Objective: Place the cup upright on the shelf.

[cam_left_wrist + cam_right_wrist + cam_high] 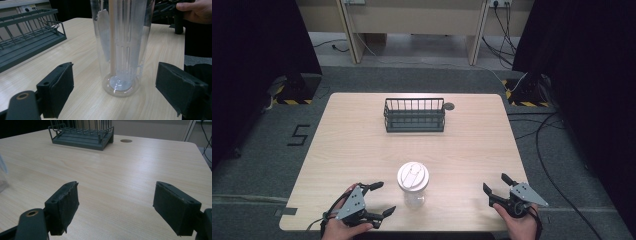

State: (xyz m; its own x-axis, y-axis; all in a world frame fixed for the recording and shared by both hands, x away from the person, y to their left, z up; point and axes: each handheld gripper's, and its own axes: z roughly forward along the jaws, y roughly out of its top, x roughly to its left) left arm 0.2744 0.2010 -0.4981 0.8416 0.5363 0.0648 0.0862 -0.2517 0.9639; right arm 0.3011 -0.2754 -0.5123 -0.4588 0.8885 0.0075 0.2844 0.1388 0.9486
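A clear plastic cup [413, 184] with a white lid stands upright near the table's front edge; in the left gripper view the cup [122, 45] rises close ahead, between and just beyond the jaws. My left gripper [381, 198] is open to the cup's left, its jaws pointing toward it without touching. My left gripper [120, 92] holds nothing. My right gripper [496, 183] is open at the front right, well apart from the cup. My right gripper [120, 205] has only bare tabletop between its jaws.
A dark wire basket [414, 116] stands at the table's far middle, also seen as the basket [25, 35] and the basket [82, 132]. A round cable hole [449, 106] lies beside it. The wooden table [362, 145] has open room in its middle.
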